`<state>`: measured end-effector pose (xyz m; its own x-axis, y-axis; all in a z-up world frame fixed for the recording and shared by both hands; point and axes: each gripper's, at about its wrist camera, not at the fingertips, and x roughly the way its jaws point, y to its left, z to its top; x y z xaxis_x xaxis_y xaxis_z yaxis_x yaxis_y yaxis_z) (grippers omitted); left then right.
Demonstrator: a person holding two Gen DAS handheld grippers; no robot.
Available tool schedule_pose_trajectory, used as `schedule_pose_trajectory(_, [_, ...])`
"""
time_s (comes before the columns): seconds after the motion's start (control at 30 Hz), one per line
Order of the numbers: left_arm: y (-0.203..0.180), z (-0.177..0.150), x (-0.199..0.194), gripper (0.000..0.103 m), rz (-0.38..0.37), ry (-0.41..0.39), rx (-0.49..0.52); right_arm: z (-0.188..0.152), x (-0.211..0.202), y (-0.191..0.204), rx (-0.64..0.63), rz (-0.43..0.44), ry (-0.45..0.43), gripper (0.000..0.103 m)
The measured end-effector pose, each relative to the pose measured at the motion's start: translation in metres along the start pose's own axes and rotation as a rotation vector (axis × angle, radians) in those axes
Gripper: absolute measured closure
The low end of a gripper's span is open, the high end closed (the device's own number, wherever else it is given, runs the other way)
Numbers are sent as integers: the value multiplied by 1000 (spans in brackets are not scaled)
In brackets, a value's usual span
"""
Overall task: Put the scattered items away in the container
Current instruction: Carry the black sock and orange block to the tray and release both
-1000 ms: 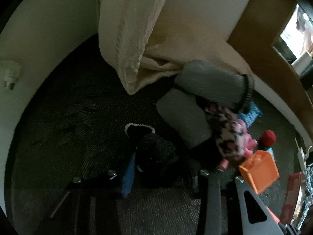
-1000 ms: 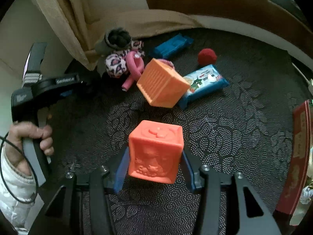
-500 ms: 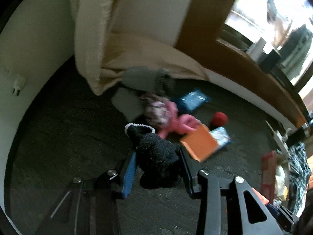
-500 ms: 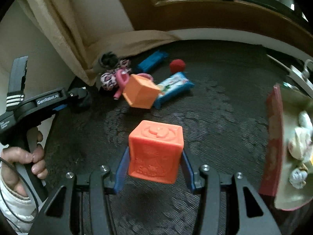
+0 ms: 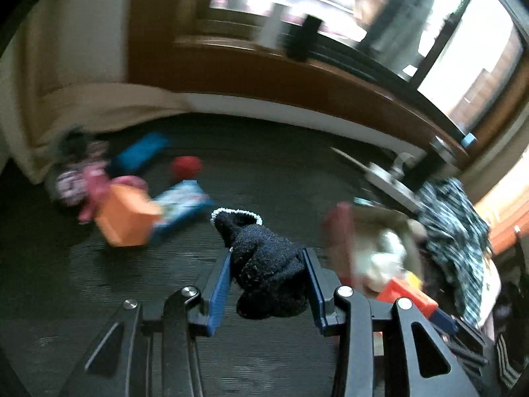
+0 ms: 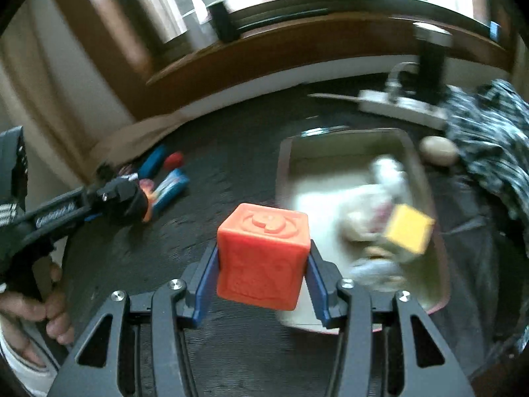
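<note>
A black fuzzy sock (image 5: pixel 267 278) is grasped between the 2 blue-padded fingers of the left gripper (image 5: pixel 267 284), whose jaws are clenched on it from both sides. The sock is held above the dark carpet (image 5: pixel 66 281), with its white-edged cuff pointing forward.

An orange embossed cube (image 6: pixel 263 258) is pinched by the right gripper (image 6: pixel 263 273); the jaws are closed against its left and right faces, and the cube is lifted off the floor.

The container (image 6: pixel 429 258), a shallow tray with a reddish rim, is seen on the carpet just ahead and to the right of the right gripper. Inside it a yellow cube (image 6: pixel 408 233) and some pale soft items (image 6: pixel 367 208) are lying, but these are too blurred to be named exactly. In the left wrist view the same container (image 5: pixel 337 231) is seen to the right of the sock.

Farther back on the carpet several scattered items are left: an orange box (image 5: pixel 125 215), a blue snack packet (image 5: pixel 180 203) touching it, a red ball (image 5: pixel 186 165), a blue flat pack (image 5: pixel 139 154) and a pink toy (image 5: pixel 94 185) near a beige curtain (image 5: pixel 99 106). A white power strip (image 6: pixel 400 107) and a dark patterned cloth (image 6: pixel 489 132) are lying beyond the container.
</note>
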<state>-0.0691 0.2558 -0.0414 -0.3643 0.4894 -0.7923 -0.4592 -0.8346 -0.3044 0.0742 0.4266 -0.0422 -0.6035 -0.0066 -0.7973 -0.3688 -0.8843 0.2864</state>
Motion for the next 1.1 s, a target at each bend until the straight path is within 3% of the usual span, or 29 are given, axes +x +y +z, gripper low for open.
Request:
schedule_pose_trajectory(0.23, [-83, -6, 31, 59, -116, 63, 103, 9, -13, -61, 75, -50, -36, 50])
schedule_pose_trajectory(0.3, [-96, -9, 40, 50, -121, 90, 115, 12, -15, -71, 82, -54, -44, 50])
schedule_pose_trajectory(0.4, [-108, -13, 51, 46, -127, 130, 124, 20, -18, -80, 83, -60, -63, 50])
schedule_pose_trajectory(0.43, [-111, -15, 55, 36, -126, 146, 125, 25, -18, -82, 83, -59, -70, 50])
schedule_pose_trajectory(0.47, [-111, -17, 57, 28, -122, 155, 126, 30, -18, -84, 82, -56, -77, 50])
schedule_pose_trajectory(0.5, [-110, -19, 58, 26, -115, 161, 125, 35, -18, -86, 81, -53, -83, 50])
schedule_pose_trajectory(0.8, [-76, -20, 51, 26, -1, 152, 53, 72, 5, -66, 9, -9, -107, 49])
schedule_pose_trajectory(1.1, [-24, -21, 40, 26, 80, 130, -50, 78, 44, -59, 30, -34, -48, 35])
